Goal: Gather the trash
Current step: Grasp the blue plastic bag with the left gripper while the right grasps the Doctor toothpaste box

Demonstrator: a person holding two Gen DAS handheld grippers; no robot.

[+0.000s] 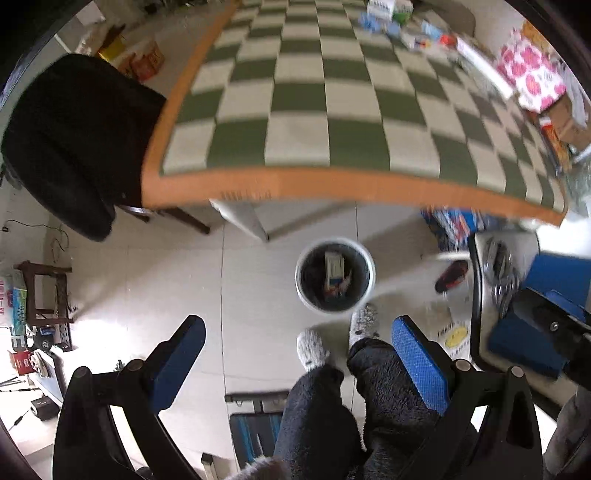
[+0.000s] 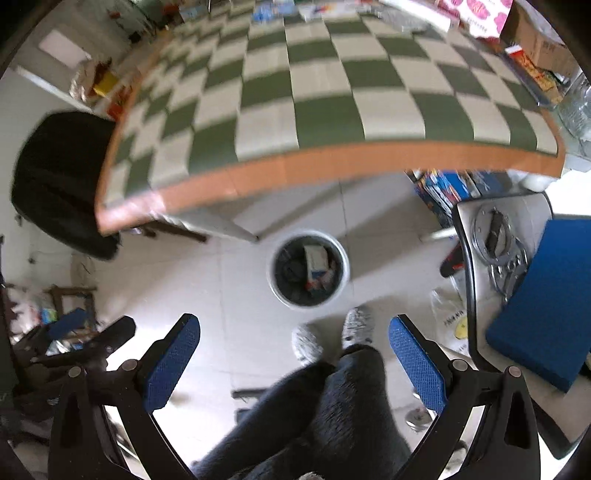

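Note:
A white round trash bin [image 1: 335,276] stands on the tiled floor below the table's near edge, with a carton and other scraps inside; the right wrist view shows the same bin [image 2: 309,268]. My left gripper [image 1: 297,354] hangs high above the floor, open, nothing between its blue pads. My right gripper [image 2: 294,356] is also open and empty, above the person's legs. Several packets and boxes [image 1: 399,22] lie blurred at the far end of the checkered table [image 1: 295,110].
A black chair [image 1: 70,147] stands left of the table. The person's dark trousers and grey slippers [image 1: 312,349] are just before the bin. A small side table [image 2: 517,258] with metal parts and a blue box stands at the right. Clutter lines the left wall.

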